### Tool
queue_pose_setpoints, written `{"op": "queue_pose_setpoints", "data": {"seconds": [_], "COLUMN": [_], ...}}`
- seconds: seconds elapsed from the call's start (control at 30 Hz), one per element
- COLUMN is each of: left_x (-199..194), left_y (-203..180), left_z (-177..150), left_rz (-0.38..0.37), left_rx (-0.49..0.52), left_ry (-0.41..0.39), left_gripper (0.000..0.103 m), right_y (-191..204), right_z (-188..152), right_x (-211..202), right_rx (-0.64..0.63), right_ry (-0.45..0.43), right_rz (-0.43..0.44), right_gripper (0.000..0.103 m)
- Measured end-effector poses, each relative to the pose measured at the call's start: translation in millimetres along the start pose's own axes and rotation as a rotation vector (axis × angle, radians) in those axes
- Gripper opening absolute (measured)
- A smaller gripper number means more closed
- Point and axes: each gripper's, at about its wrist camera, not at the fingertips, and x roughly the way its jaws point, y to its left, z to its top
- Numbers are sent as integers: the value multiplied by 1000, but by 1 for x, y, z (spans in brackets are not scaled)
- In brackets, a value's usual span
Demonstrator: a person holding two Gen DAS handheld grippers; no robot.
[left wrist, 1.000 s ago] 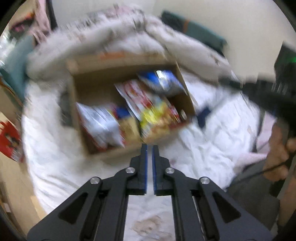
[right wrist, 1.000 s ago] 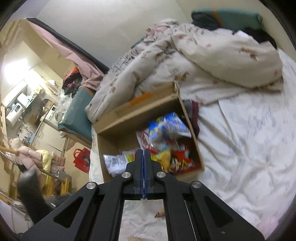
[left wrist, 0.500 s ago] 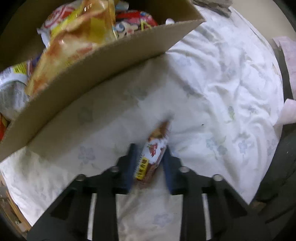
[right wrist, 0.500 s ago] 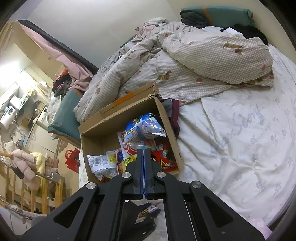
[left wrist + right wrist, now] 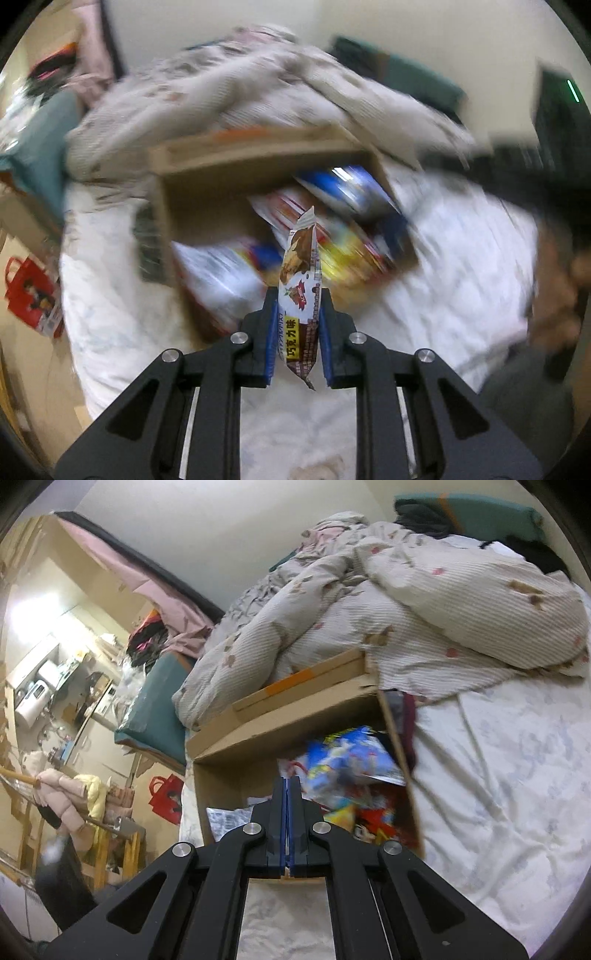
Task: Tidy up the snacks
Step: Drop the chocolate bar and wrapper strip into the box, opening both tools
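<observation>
Nearest, pinching a chocolate snack bar (image 5: 300, 291) upright in the left gripper (image 5: 297, 295), keeping the right gripper (image 5: 287, 786) pressed together empty, both facing, at twelve o'clock, the cardboard box (image 5: 236, 738) holding snack bags (image 5: 351, 764) on the bed (image 5: 509, 775).

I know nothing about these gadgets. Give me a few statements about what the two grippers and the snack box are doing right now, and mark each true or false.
1. The left gripper holds a chocolate snack bar between its fingers. True.
2. The right gripper is also carrying a snack. False: its fingers are pressed together with nothing between them.
3. The cardboard box sits on the bed. True.
4. The box is empty. False: several snack bags lie inside, among them a blue bag.
5. The snack bar already lies inside the box. False: it is clamped in the left gripper, upright in front of the box.
</observation>
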Motion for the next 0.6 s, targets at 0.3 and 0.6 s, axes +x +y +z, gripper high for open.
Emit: {"op": "queue_pose_setpoints", "data": {"seconds": [0.3, 0.6], "left_x": [46, 69], "left_y": [38, 45], "left_z": [36, 38], "left_rz": [31, 54], "left_rx": [-115, -104], "left_ry": [-3, 45], "left_gripper": [17, 58], "right_y": [20, 27], "right_z": [0, 2], "right_x": [80, 103], "right_rx": [-42, -69], "right_ry": [148, 131], "right_rz": [28, 17], "right_gripper": [1, 7]}}
